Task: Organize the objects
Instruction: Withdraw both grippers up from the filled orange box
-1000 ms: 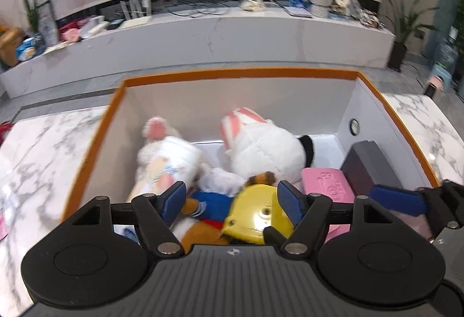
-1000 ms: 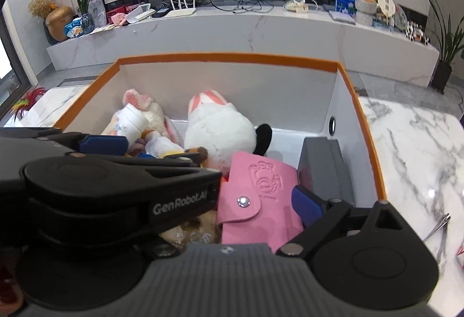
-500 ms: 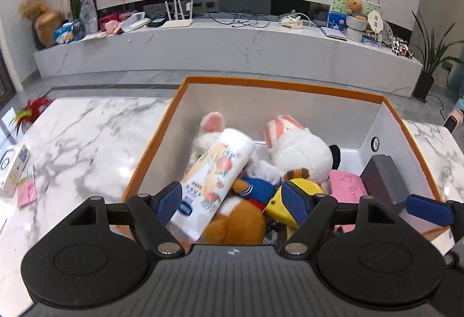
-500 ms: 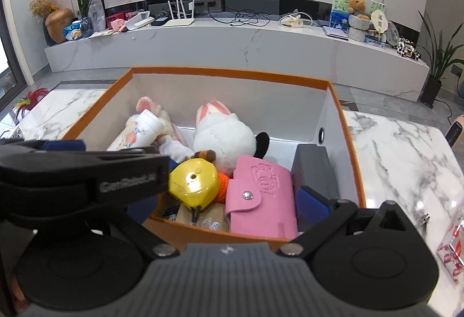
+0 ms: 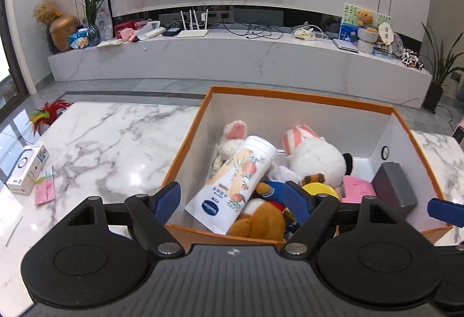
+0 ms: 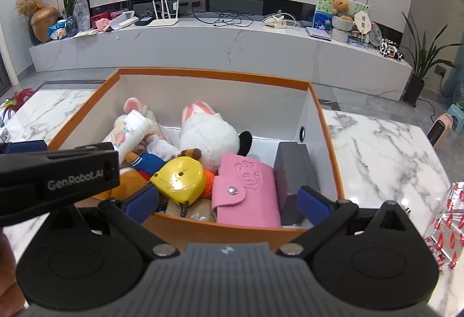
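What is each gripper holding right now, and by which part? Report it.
Nothing is held. The left gripper has its jaws opening with no object between the pads, and the right gripper is open and empty. Both hang above the orange box.

Left wrist view: I look down at a slant past the left tongs (image 5: pixel 232 199), close over the near left corner of the orange-rimmed white cardboard box (image 5: pixel 185 143); white marble bench (image 5: pixel 110 148) to its left. Right wrist view: same slant, past the right tongs (image 6: pixel 227 201), close over the near wall of the box (image 6: pixel 333 160). Both share the box interior and the long marble TV shelf (image 5: pixel 232 56) behind.
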